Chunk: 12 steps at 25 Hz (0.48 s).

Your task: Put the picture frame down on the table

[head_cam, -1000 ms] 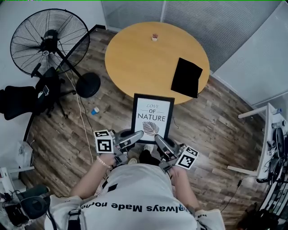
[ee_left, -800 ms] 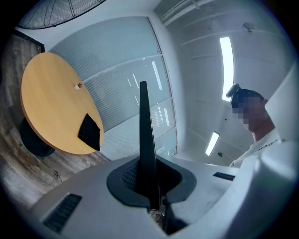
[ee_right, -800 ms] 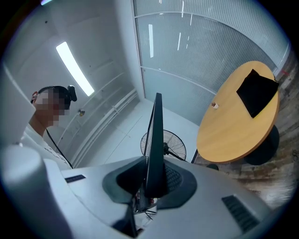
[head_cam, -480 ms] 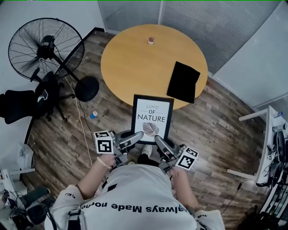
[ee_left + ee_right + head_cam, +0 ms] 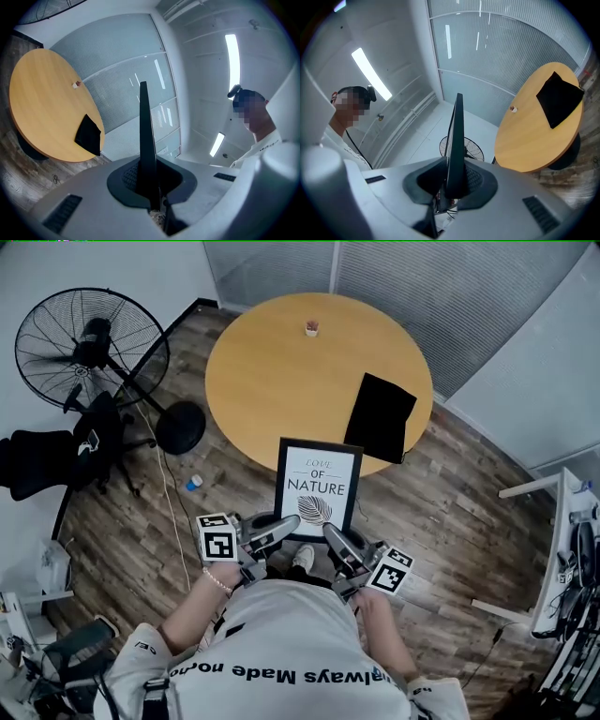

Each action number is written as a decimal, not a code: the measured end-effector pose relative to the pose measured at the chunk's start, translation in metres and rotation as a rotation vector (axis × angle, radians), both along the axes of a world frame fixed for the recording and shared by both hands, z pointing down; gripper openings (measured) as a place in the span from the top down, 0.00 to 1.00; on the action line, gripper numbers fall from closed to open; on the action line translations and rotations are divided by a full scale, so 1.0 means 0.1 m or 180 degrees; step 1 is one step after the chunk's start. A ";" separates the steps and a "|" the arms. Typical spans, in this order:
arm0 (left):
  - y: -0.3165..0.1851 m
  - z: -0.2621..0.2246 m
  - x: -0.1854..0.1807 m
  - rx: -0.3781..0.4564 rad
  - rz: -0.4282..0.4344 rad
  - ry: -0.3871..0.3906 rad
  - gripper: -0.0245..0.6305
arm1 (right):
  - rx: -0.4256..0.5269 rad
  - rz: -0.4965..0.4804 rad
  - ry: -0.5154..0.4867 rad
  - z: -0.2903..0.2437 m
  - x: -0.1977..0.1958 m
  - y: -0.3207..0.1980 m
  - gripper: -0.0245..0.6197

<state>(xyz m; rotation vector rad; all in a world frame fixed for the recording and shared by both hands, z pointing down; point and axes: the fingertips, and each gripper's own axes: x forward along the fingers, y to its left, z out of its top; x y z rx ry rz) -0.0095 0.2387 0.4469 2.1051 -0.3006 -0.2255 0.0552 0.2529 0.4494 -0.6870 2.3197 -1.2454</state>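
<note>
Holding the picture frame (image 5: 317, 487) upright in the centre of the head view, print toward the camera, lettered "LOVE OF NATURE" over a leaf drawing. Gripping its lower left corner with the left gripper (image 5: 281, 527) and its lower right corner with the right gripper (image 5: 332, 533), both just above the person's white shirt (image 5: 281, 662) at the bottom of the picture.

Seen edge-on in the left gripper view as a thin dark blade rising from between the jaws, pinched tight from both sides. Likewise in the right gripper view: jaws drawn narrow, clamped on the frame's edge.

Hanging over the wood-plank floor (image 5: 441, 512), not yet on the round wooden table (image 5: 272, 381), with only the top edge overlapping the table's near rim in the picture.

Lying on the table, right of centre: a flat black sheet (image 5: 380, 416), one corner past the rim. Standing near the far rim, top centre: a small cup-like thing (image 5: 311, 328), too small to identify.

On the floor at upper left: a black pedestal fan (image 5: 89, 348). Below it, at the left edge: a black office chair (image 5: 42, 454).
</note>
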 end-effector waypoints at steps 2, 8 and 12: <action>0.00 0.00 0.00 0.0006 -0.0015 -0.0006 0.90 | 0.0000 -0.0021 0.0006 0.01 0.00 -0.01 0.85; -0.02 0.03 0.00 -0.0003 -0.0052 -0.0008 0.90 | -0.0005 -0.0095 0.0045 0.03 0.00 -0.03 0.85; -0.09 0.10 0.02 -0.0046 -0.0065 -0.0005 0.90 | -0.0044 -0.0103 0.0047 0.10 0.02 -0.11 0.85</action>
